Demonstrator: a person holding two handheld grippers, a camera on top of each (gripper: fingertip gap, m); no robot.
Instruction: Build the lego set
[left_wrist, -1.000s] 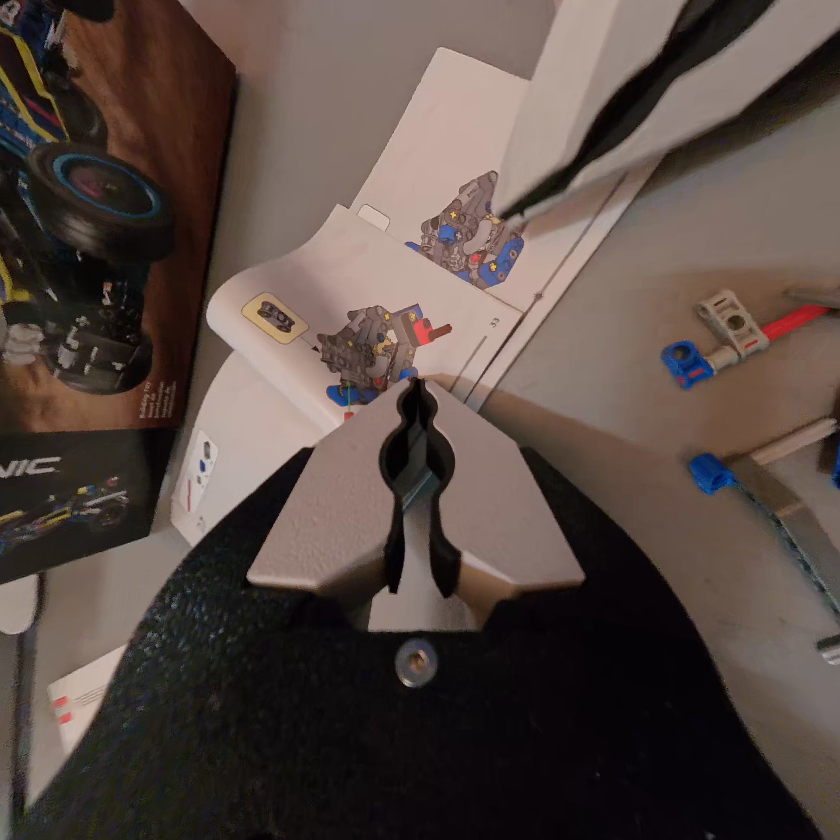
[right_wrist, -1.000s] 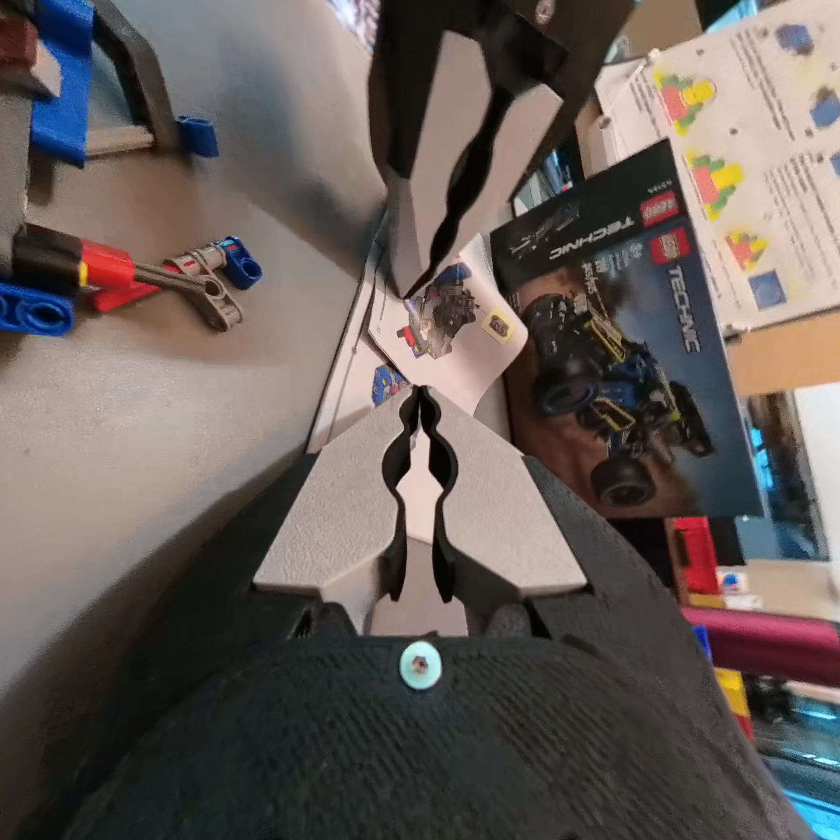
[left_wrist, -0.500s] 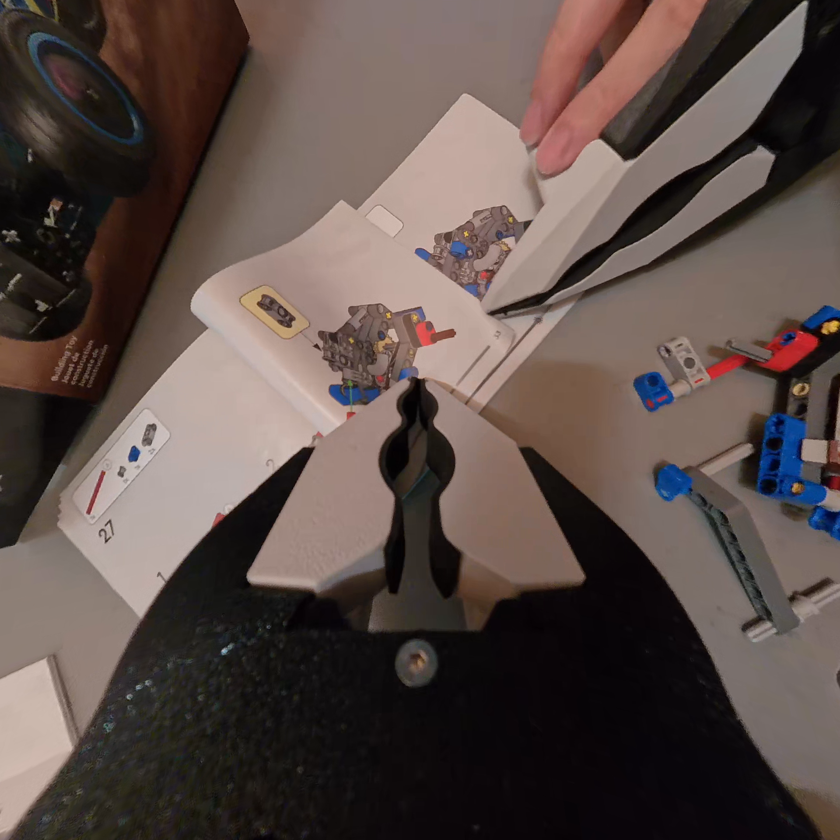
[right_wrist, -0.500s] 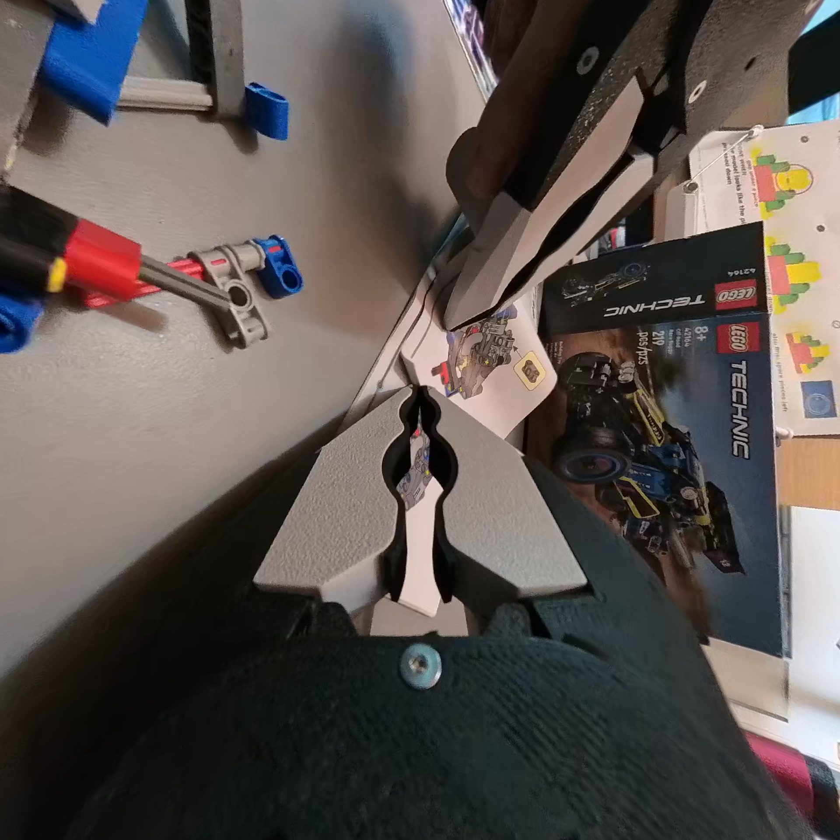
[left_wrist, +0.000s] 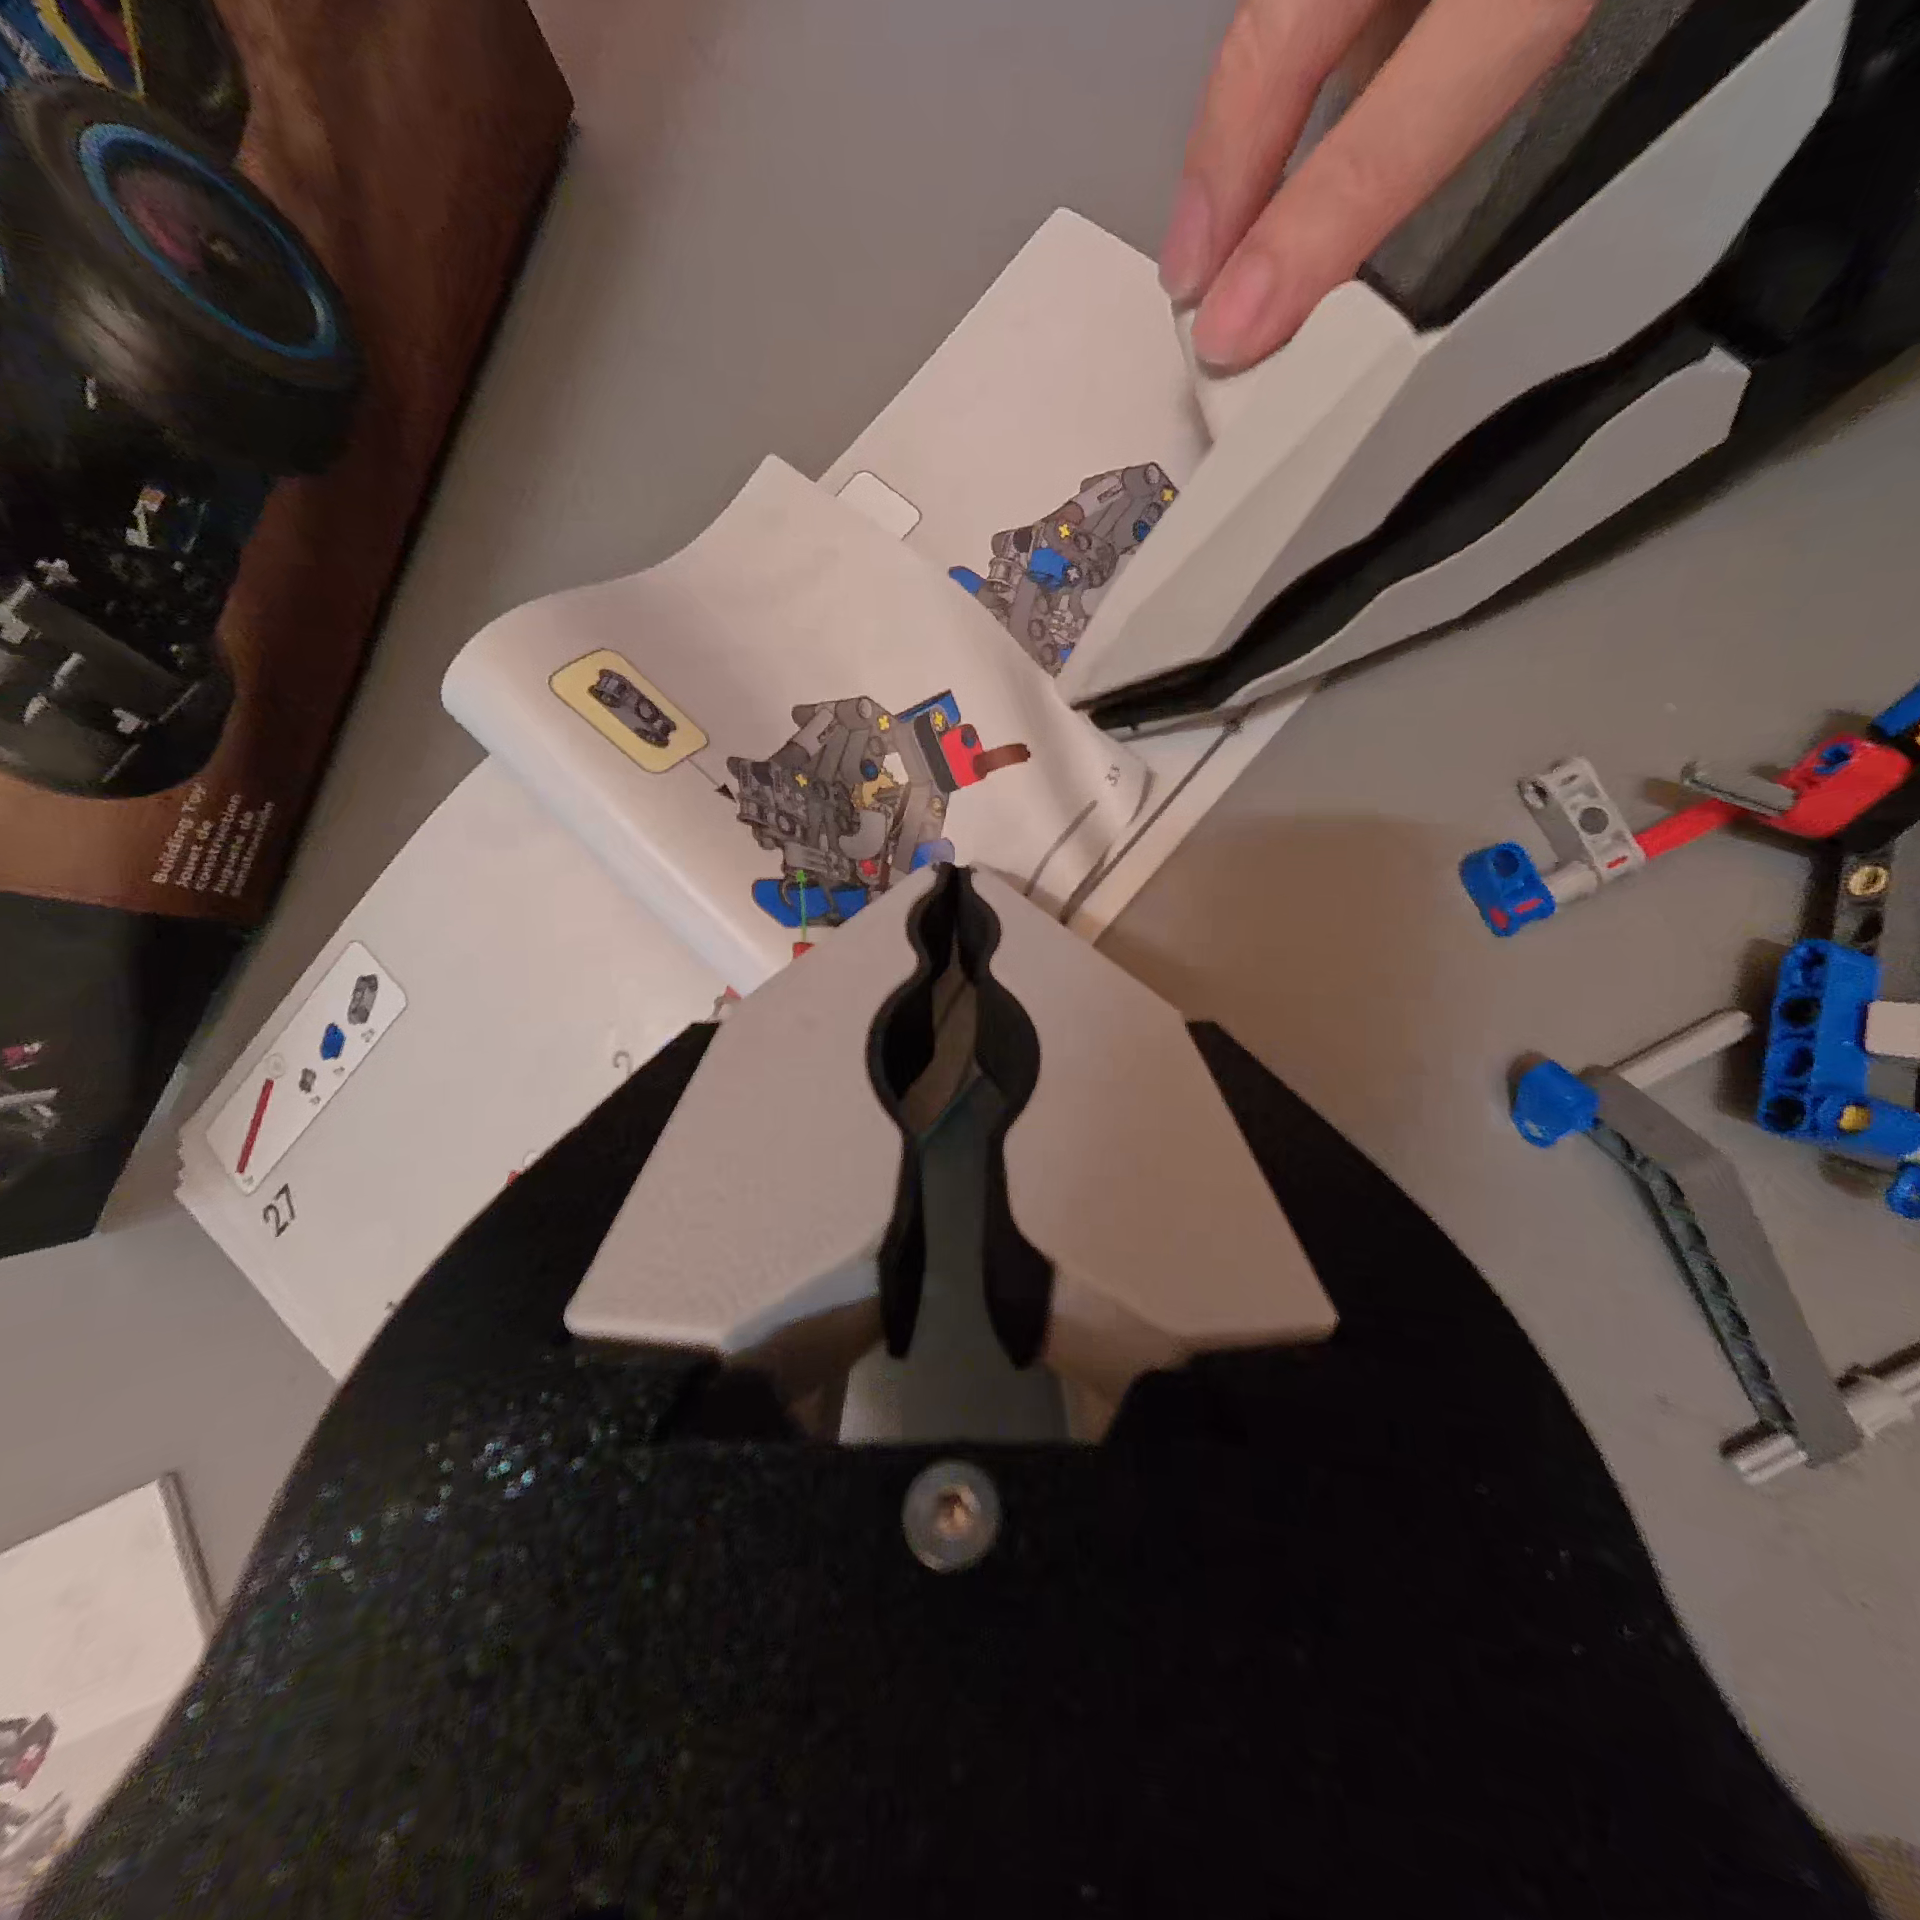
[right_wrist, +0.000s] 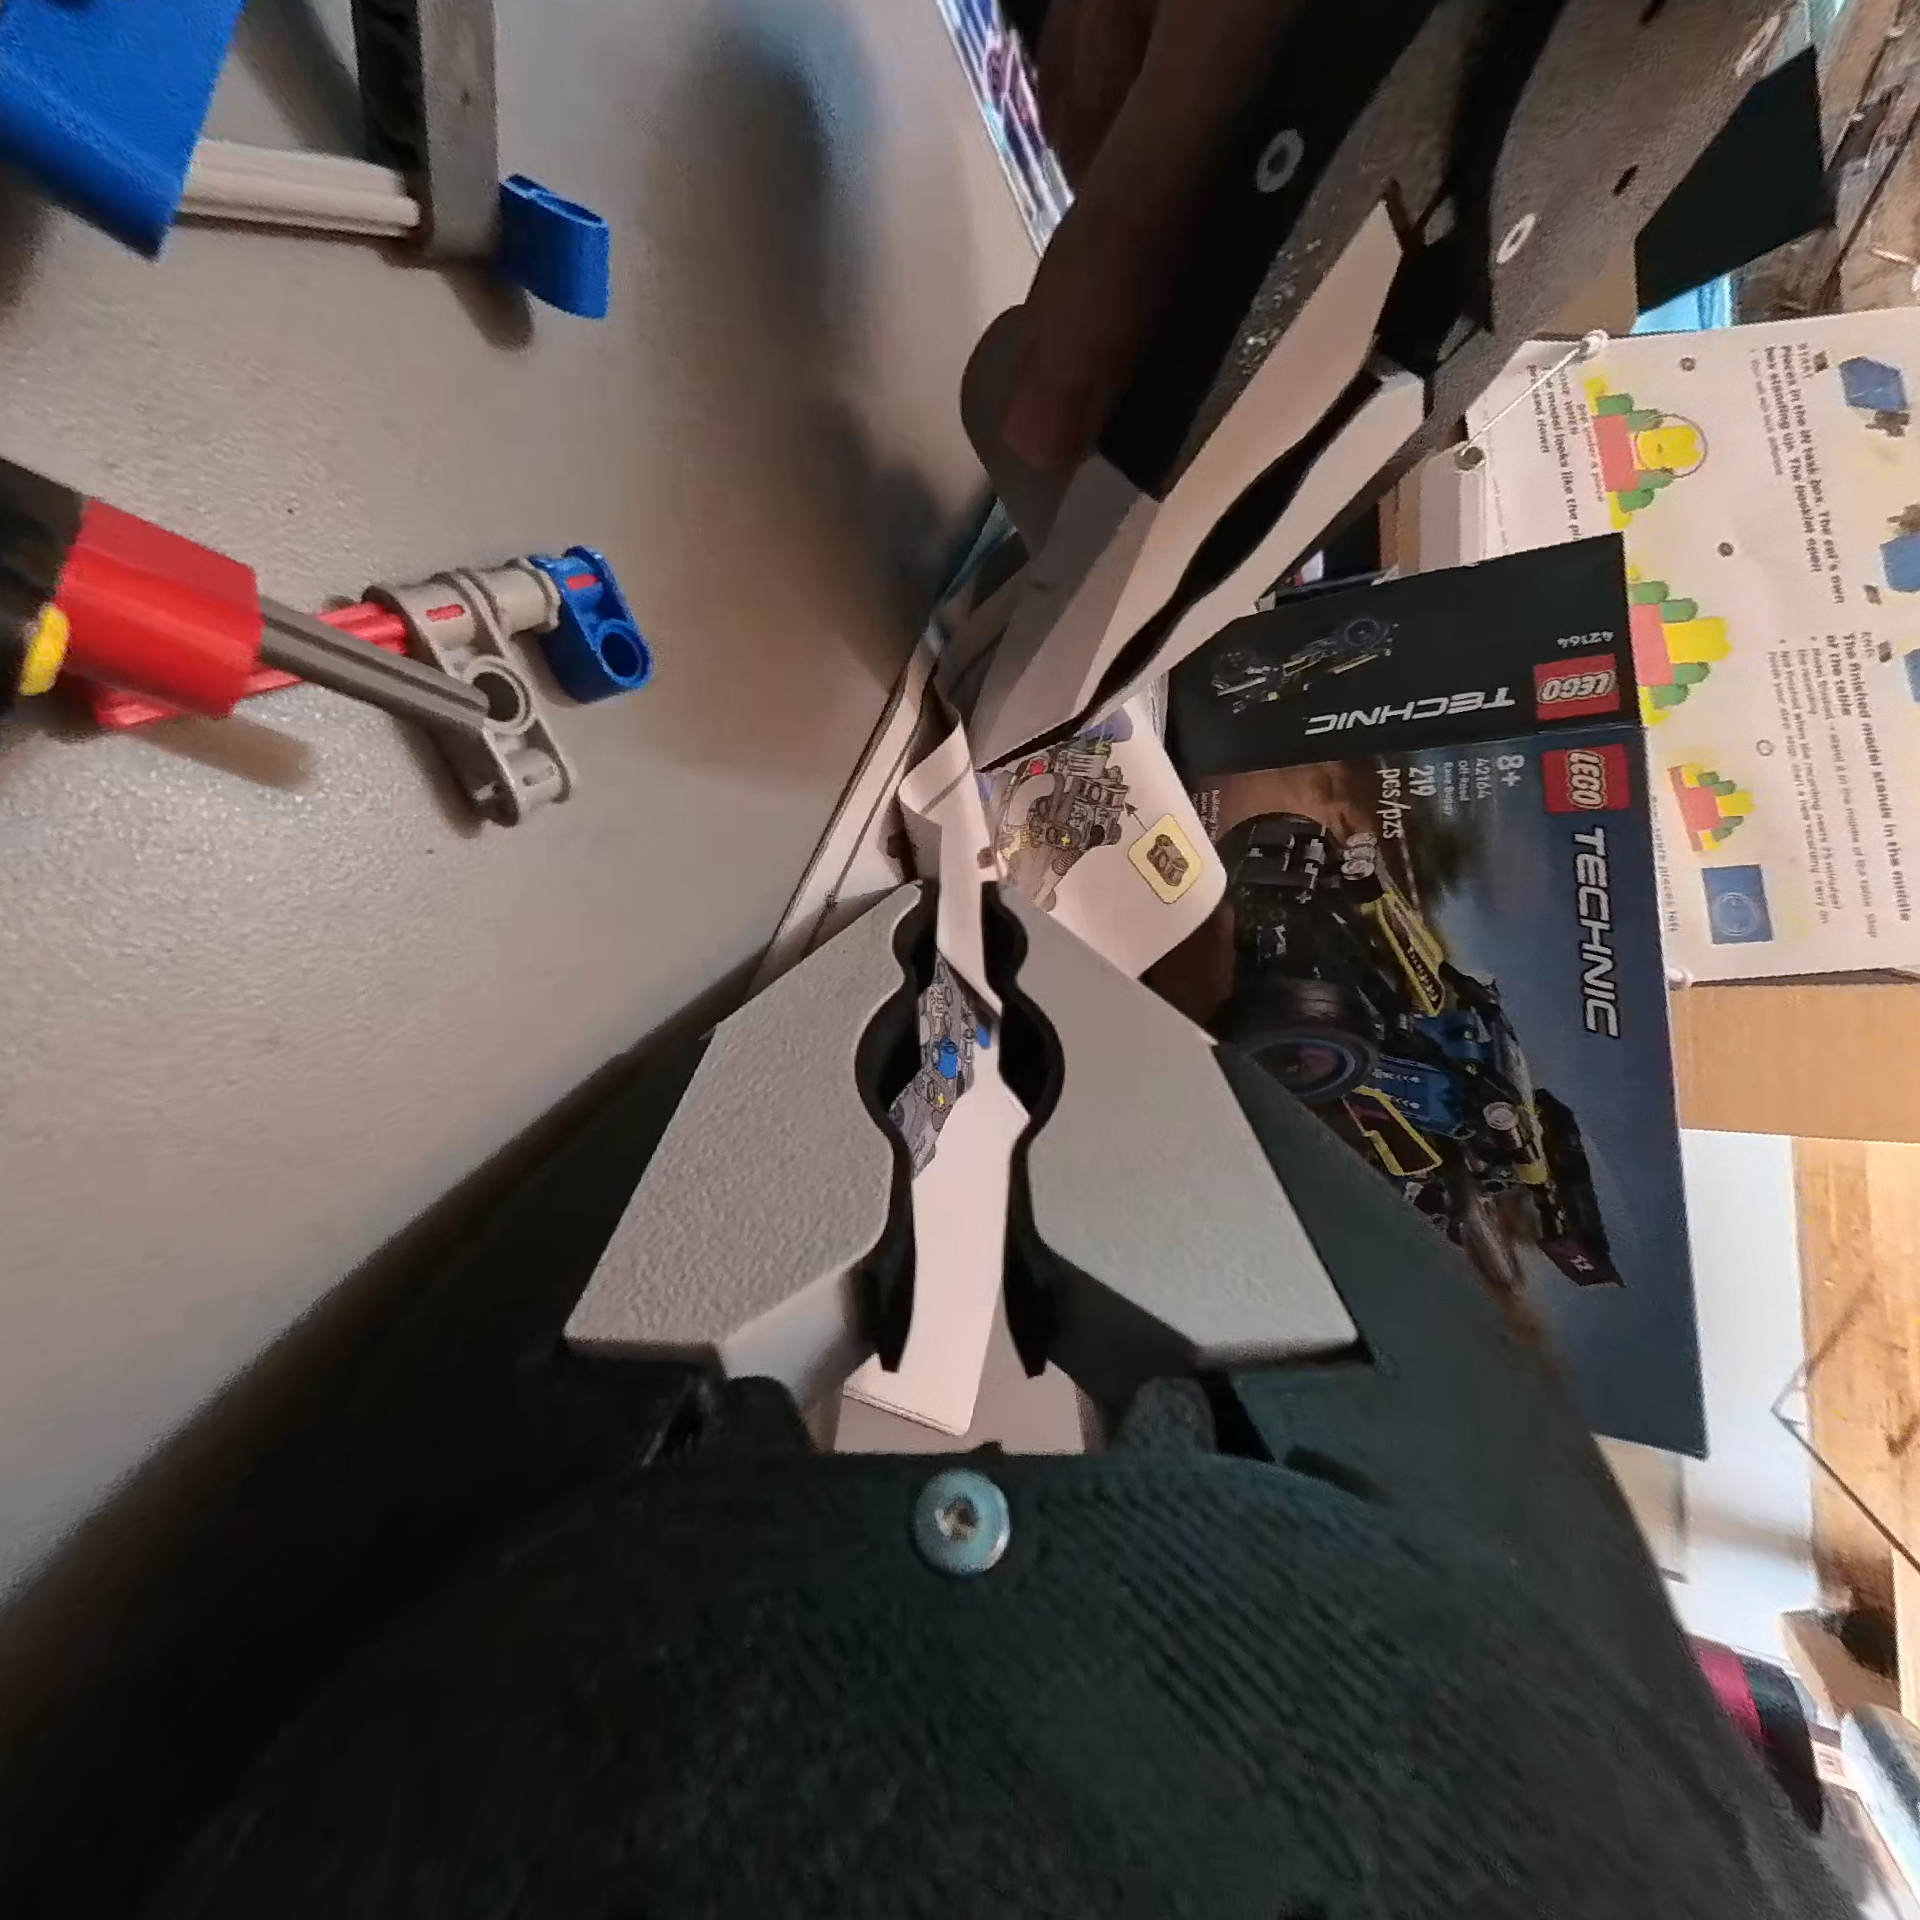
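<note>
The open instruction booklet (left_wrist: 727, 665) lies on the grey table (left_wrist: 1299, 1039), one page curled up. My left gripper (left_wrist: 951, 881) is shut, its tips at the curled page's near edge; I cannot tell whether paper is between them. My right gripper (right_wrist: 961, 899) is shut on a white booklet page (right_wrist: 945, 1247) that runs between its jaws. It shows in the left wrist view (left_wrist: 1091, 707) at the page's right corner, with a person's fingers (left_wrist: 1247, 239) on its side. The left gripper (right_wrist: 992, 743) shows in the right wrist view touching the booklet (right_wrist: 1101, 831).
The set's box (left_wrist: 208, 416) lies left of the booklet; it also shows in the right wrist view (right_wrist: 1507, 987). Loose parts lie at the right: a blue-and-grey connector on a red axle (left_wrist: 1558, 842), a grey beam (left_wrist: 1683, 1174), a blue assembly (left_wrist: 1818, 1049). A printed sheet (right_wrist: 1714, 623) hangs behind. My left and right fingertips are right by each other.
The right gripper came down to the curled page's corner, and a page now sits between its jaws. The left gripper drew back a little from the booklet, jaws still shut.
</note>
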